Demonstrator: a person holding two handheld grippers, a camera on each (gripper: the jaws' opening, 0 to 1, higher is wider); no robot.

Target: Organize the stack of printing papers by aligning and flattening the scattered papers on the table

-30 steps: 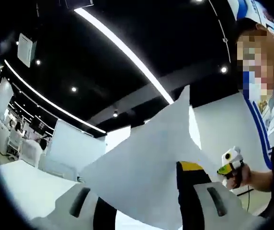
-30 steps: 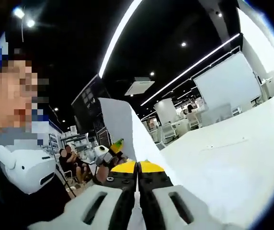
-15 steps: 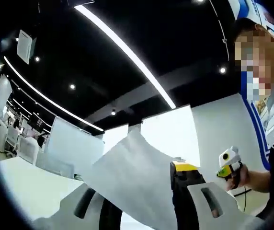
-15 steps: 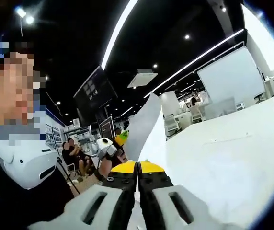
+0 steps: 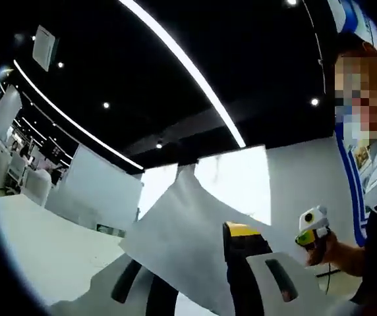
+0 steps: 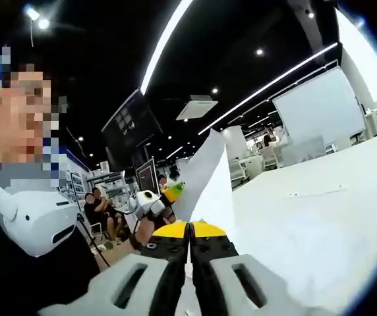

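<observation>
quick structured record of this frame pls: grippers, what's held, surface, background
left gripper: jaws closed on a white sheet of printing paper, which stands up between them
right gripper: yellow-tipped jaws pressed together on the same paper's edge
paper state: lifted off the surface, curved, held at both ends
surface: white table, bare where visible
cross view: right gripper seen in the person's hand in left gripper view
background: dark ceiling with light strips, seated people

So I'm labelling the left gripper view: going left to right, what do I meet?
White table → sheet of paper → the other hand-held gripper → person's striped sleeve.
</observation>
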